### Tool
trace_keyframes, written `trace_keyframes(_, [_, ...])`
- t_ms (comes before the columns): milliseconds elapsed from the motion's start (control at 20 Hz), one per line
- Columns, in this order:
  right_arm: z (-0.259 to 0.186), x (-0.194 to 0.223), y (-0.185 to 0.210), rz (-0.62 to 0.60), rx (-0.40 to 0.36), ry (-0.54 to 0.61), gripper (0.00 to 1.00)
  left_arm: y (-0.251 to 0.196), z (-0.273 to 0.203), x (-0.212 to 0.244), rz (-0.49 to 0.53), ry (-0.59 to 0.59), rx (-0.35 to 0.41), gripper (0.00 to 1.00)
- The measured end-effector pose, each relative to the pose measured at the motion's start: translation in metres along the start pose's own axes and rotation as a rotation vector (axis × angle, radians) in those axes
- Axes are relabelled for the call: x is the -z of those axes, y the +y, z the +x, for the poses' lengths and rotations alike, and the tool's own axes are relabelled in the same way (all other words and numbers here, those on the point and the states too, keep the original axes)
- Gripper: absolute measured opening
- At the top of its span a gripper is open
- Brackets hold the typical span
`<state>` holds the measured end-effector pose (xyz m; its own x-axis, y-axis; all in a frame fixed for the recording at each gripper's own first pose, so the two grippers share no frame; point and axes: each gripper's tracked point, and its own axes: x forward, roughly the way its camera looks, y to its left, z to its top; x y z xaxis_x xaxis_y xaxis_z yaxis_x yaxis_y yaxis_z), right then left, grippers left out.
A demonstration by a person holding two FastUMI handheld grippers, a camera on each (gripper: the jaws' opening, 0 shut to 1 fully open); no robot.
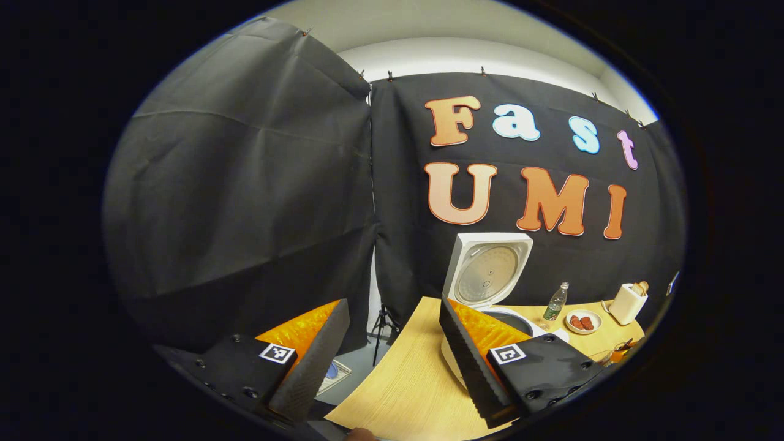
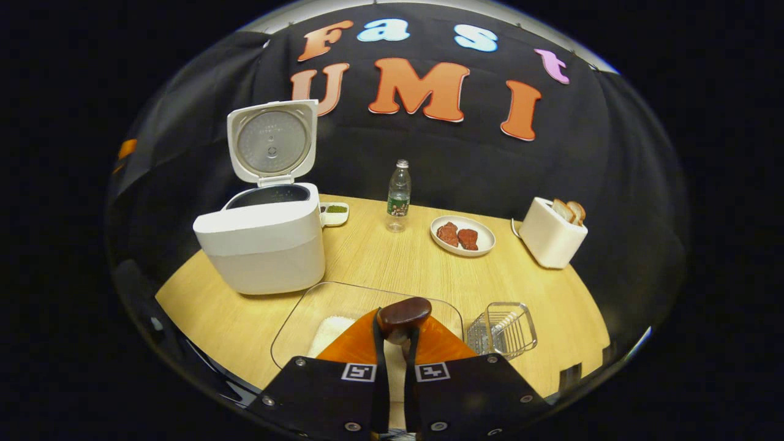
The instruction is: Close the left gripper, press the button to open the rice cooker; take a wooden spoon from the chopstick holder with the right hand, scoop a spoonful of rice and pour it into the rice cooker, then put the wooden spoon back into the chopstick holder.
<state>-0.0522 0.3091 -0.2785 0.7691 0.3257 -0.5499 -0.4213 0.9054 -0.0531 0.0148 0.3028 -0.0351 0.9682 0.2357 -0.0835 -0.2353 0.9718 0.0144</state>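
The white rice cooker (image 2: pixel 263 239) stands at the table's left with its lid (image 2: pixel 272 141) up and the dark inner pot showing. My right gripper (image 2: pixel 395 340) is shut on the wooden spoon (image 2: pixel 403 314), whose dark bowl sticks out past the fingertips above a clear glass dish (image 2: pixel 294 318) holding white rice (image 2: pixel 329 331). The wire chopstick holder (image 2: pixel 503 329) sits just right of the dish. My left gripper (image 1: pixel 392 303) is open and holds nothing, up off the table's left edge. Beyond its right finger (image 1: pixel 468 355) is the open cooker (image 1: pixel 487 269).
Behind the dish stand a water bottle (image 2: pixel 399 196), a plate of red meat pieces (image 2: pixel 462 236) and a white toaster (image 2: pixel 551 233) with bread. A small dish (image 2: pixel 334 212) lies behind the cooker. A tripod (image 1: pixel 383 321) stands on the floor past the table's left edge.
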Motion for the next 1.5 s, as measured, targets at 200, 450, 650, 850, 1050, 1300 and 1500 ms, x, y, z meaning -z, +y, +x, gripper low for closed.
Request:
trace_keyframes(200, [-0.002, 0.012, 0.006, 0.220, -0.012, 0.047, 0.09, -0.002, 0.004, 0.003, 0.002, 0.005, 0.006, 1.00])
trace_keyframes(450, [0.002, 0.016, 0.024, 0.490, -0.081, 0.079, 0.09, -0.006, 0.006, 0.002, 0.007, 0.004, 0.014, 1.00])
trace_keyframes(650, [0.009, 0.023, 0.027, 0.687, -0.123, 0.089, 0.09, -0.010, 0.008, 0.002, 0.014, 0.008, 0.017, 1.00])
trace_keyframes(850, [0.020, 0.034, 0.015, 0.922, -0.142, 0.106, 0.09, -0.016, 0.006, 0.007, 0.014, 0.017, 0.009, 1.00])
trace_keyframes(1050, [0.020, 0.037, 0.004, 1.042, -0.168, 0.126, 0.09, -0.024, 0.001, 0.008, 0.004, 0.024, -0.002, 1.00])
trace_keyframes(1300, [0.010, 0.028, -0.019, 1.136, -0.181, 0.103, 0.08, -0.029, -0.005, 0.004, -0.013, 0.012, -0.017, 0.99])
trace_keyframes(1500, [0.001, 0.023, -0.038, 1.235, -0.181, 0.083, 0.09, -0.035, -0.009, 0.001, -0.006, 0.003, -0.025, 1.00])
